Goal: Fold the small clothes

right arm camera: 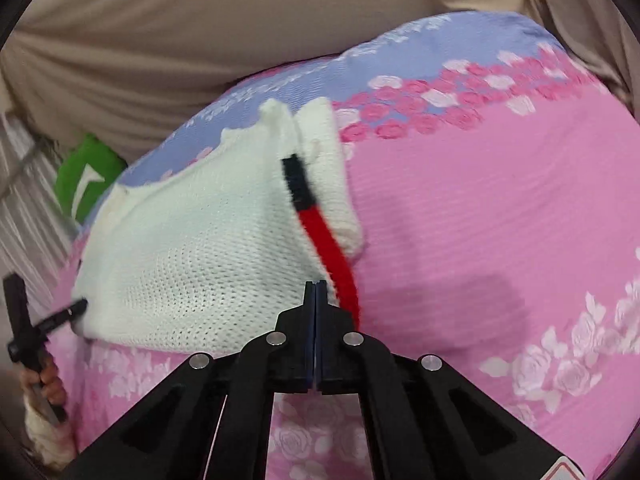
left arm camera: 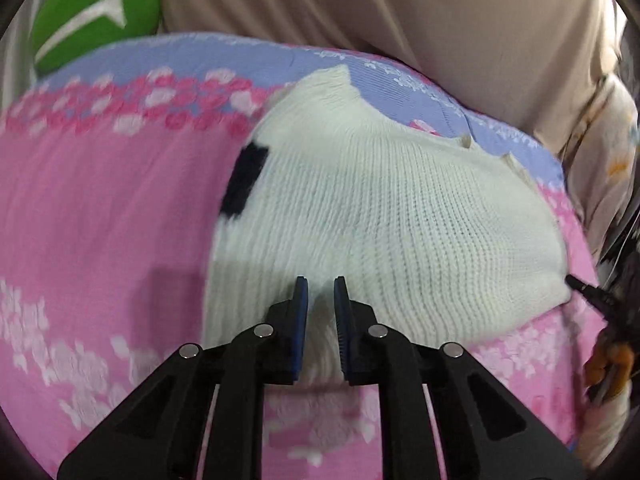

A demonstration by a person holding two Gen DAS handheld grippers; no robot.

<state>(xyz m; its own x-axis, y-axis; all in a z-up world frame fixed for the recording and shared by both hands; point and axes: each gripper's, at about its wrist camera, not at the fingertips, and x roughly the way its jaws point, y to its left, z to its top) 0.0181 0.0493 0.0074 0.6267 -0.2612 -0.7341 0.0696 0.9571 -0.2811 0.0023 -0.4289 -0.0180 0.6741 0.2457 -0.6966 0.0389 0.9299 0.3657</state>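
Across the pink flowered bedspread (left arm camera: pixel 100 208) lay our white knit garment (left arm camera: pixel 360 208), our left tool (left arm camera: pixel 321 286) slightly apart, our right tool (right arm camera: pixel 316 286) pressed together, empty.

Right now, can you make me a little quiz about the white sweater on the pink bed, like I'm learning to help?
1. True or false: the right gripper is wide open.
2. What lies under the white sweater? A) pink flowered sheet B) bare wood C) a towel
3. What colours is the stripe along the sweater's edge?

Key:
1. False, its jaws are shut together.
2. A
3. Black and red.
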